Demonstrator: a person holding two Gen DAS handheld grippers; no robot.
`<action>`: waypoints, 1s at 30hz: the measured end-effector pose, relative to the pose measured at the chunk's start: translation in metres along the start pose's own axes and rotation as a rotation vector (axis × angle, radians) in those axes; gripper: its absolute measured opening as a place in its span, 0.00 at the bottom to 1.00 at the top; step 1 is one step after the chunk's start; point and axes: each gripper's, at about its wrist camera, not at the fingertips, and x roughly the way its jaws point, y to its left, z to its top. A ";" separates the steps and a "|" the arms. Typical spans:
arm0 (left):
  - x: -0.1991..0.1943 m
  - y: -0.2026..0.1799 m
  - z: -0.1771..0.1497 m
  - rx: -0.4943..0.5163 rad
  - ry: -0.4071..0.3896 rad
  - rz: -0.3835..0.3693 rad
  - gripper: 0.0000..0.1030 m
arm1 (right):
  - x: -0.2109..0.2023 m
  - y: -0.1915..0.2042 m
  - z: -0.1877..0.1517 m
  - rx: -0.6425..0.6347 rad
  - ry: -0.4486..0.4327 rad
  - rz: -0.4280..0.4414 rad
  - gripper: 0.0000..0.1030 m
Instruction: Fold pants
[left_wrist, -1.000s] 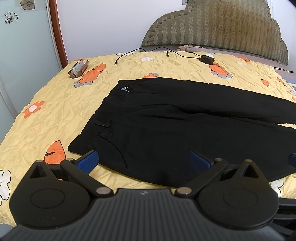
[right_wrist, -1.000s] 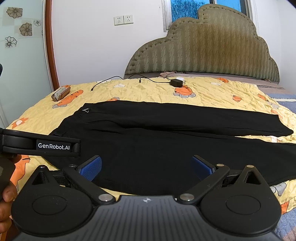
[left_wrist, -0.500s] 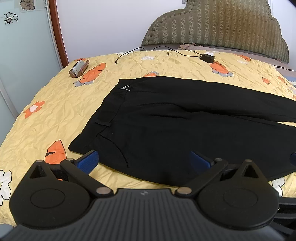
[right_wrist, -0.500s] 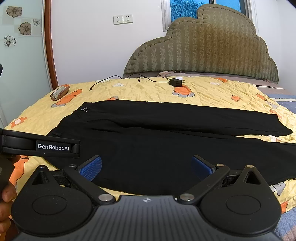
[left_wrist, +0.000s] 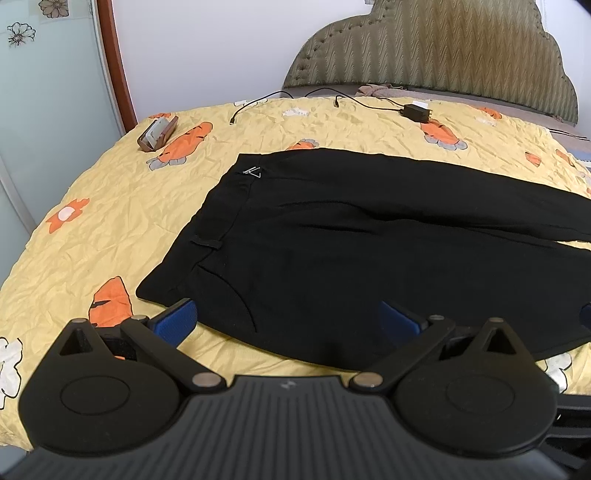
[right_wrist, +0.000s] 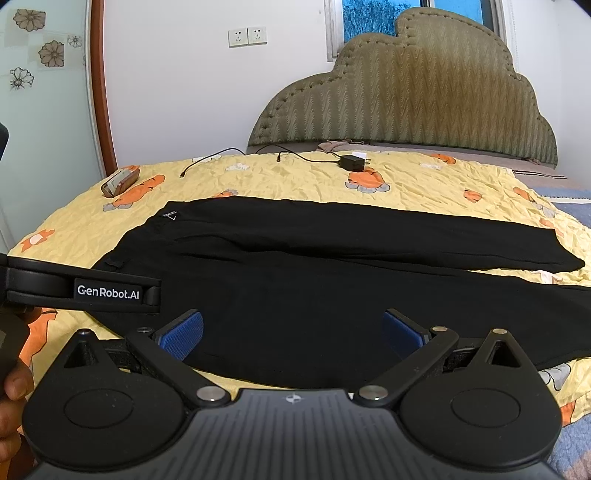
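Black pants (left_wrist: 332, 240) lie flat on the yellow bedspread (left_wrist: 110, 221), waistband to the left, both legs running right. They also show in the right wrist view (right_wrist: 314, 266). My left gripper (left_wrist: 288, 323) is open and empty, hovering over the near edge of the pants by the waistband corner. My right gripper (right_wrist: 293, 330) is open and empty, above the near leg's edge. The left gripper's body with the GenRobot.AI label (right_wrist: 107, 291) shows at the left of the right wrist view.
A brown case (left_wrist: 157, 132) lies at the bed's far left. A black charger (left_wrist: 417, 112) with cables lies near the padded headboard (left_wrist: 443, 55). A glass door (left_wrist: 44, 129) stands left of the bed. The bed's near edge is just below the grippers.
Both grippers have drifted very slightly; the view of the pants has shifted a little. Nothing was grasped or moved.
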 end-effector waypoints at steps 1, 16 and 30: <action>0.001 0.000 0.000 -0.001 0.002 0.000 1.00 | 0.000 0.001 0.000 -0.001 0.001 -0.001 1.00; 0.018 0.007 0.009 -0.008 0.023 0.000 1.00 | 0.012 0.001 0.011 -0.001 0.013 0.014 1.00; 0.088 0.078 0.091 -0.059 0.011 -0.045 1.00 | 0.109 0.015 0.108 -0.468 -0.080 0.176 1.00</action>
